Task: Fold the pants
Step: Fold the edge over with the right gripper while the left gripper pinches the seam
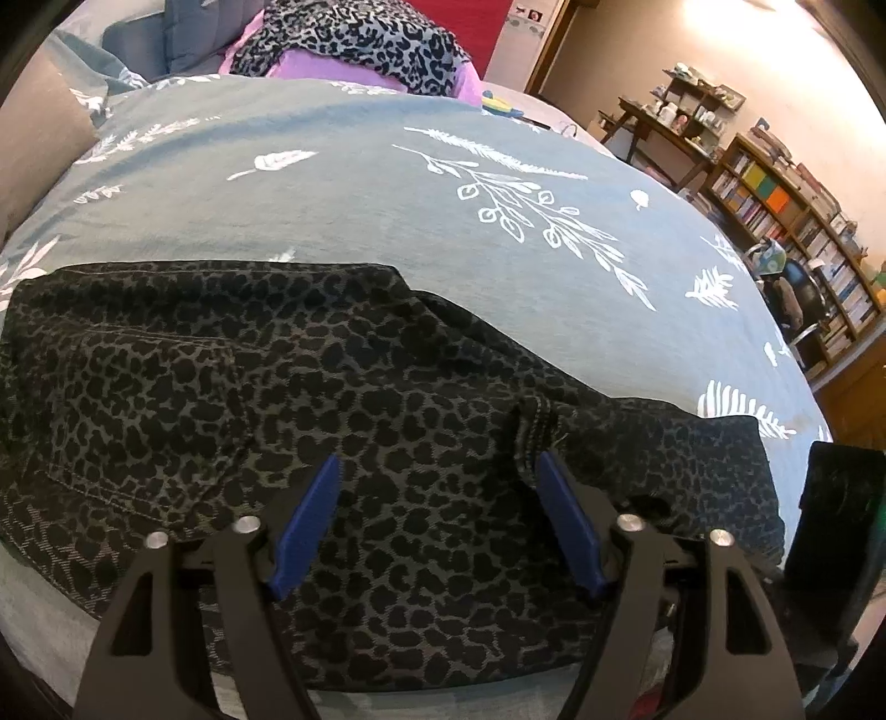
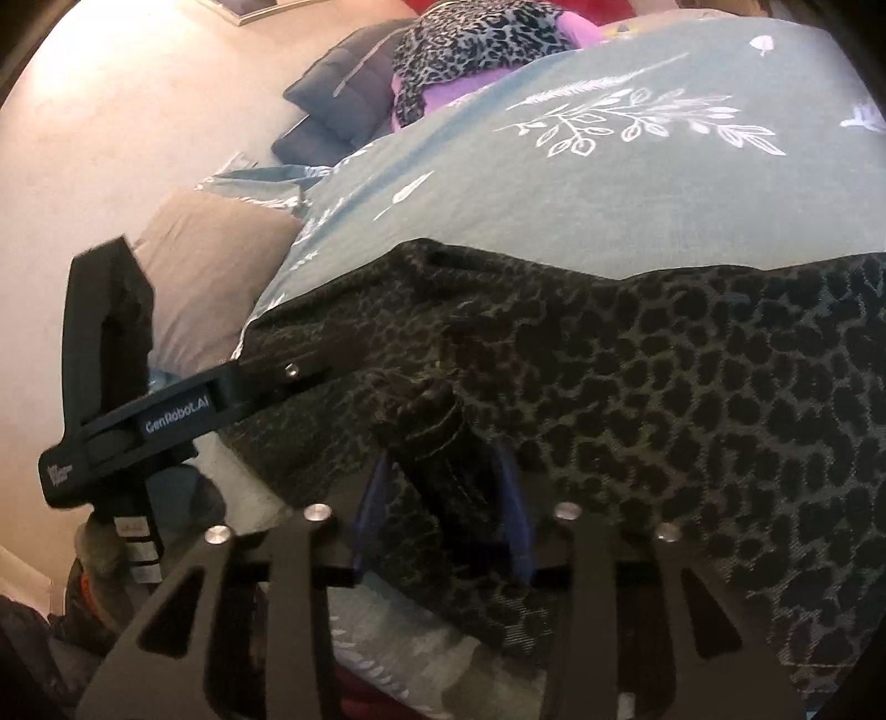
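Dark leopard-print pants [image 1: 310, 399] lie folded on a teal bedspread with white leaf prints [image 1: 354, 183]. My left gripper [image 1: 437, 471] is open, its blue fingers [image 1: 310, 520] spread just above the pants' near part. In the right wrist view the pants [image 2: 692, 399] fill the right half. My right gripper [image 2: 443, 465] has its blue fingers [image 2: 512, 498] closed on a bunched ridge of the pants' waistband [image 2: 437, 443]. The left gripper's black body [image 2: 177, 410] shows in the right wrist view at the pants' left edge.
A pile of leopard and purple clothes [image 1: 354, 44] lies at the bed's far end. A tan pillow [image 2: 216, 266] and grey cushions [image 2: 343, 105] sit at the left. A bookshelf [image 1: 792, 221] and desk stand to the right of the bed.
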### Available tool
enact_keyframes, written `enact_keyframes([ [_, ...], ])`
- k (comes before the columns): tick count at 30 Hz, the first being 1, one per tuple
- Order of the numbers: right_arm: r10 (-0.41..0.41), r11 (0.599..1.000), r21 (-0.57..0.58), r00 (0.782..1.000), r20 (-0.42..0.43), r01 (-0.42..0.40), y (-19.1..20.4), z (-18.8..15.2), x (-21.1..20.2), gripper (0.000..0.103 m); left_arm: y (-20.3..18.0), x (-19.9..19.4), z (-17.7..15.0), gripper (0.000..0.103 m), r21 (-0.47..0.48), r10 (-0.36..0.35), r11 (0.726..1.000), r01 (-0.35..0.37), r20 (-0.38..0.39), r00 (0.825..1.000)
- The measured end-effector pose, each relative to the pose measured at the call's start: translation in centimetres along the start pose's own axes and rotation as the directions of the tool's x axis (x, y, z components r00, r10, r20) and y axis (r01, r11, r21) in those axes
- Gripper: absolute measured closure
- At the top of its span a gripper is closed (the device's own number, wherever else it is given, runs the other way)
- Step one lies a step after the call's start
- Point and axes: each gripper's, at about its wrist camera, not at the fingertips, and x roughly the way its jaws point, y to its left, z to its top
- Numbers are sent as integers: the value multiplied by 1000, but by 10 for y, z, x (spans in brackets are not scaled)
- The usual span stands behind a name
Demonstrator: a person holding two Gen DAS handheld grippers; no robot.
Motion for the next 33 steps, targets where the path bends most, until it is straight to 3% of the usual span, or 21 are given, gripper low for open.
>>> enact_keyframes([
  [3, 31, 999, -19, 999, -14, -31, 5, -3, -1, 54, -4, 2, 1, 22, 1, -20, 1000, 20, -8, 1000],
  [10, 64, 994, -86, 997, -53, -69, 13, -20, -14, 54, -18, 16, 3, 19, 1, -101, 995, 101, -74, 992],
  [14, 56, 998, -42, 998, 15, -56, -3, -24, -46, 54, -26, 29, 2, 19, 9, -119, 993, 121, -124, 985],
  [16, 22, 1000, -14, 998, 61, -21, -15, -25, -64, 54, -31, 37, 1, 19, 10, -148, 988, 152, -161, 976],
  [20, -32, 998, 55, 989, 141, 25, -37, -25, -97, 54, -39, 45, -4, 20, 25, -140, 989, 147, -194, 971],
  [21, -43, 997, 67, 986, 160, 32, -41, -25, -105, 54, -41, 47, -4, 23, 27, -136, 989, 144, -197, 971],
  [22, -60, 996, 79, 981, 183, 46, -45, -23, -113, 54, -43, 48, -4, 39, 31, -130, 990, 139, -201, 971],
  [24, -86, 993, 93, 973, 215, 67, -50, -21, -125, 54, -47, 51, -3, 63, 43, -99, 993, 111, -220, 970],
  [27, -128, 987, 129, 956, 264, 96, -60, -15, -139, 54, -44, 48, -1, 82, 15, -102, 994, 108, -222, 970],
  [31, -169, 979, 157, 939, 300, 126, -67, -10, -150, 54, -32, 28, 7, 95, -15, -120, 993, 119, -181, 976],
  [33, -183, 978, 158, 934, 307, 140, -68, -9, -153, 54, -27, 16, 11, 96, -9, -112, 994, 112, -156, 981],
])
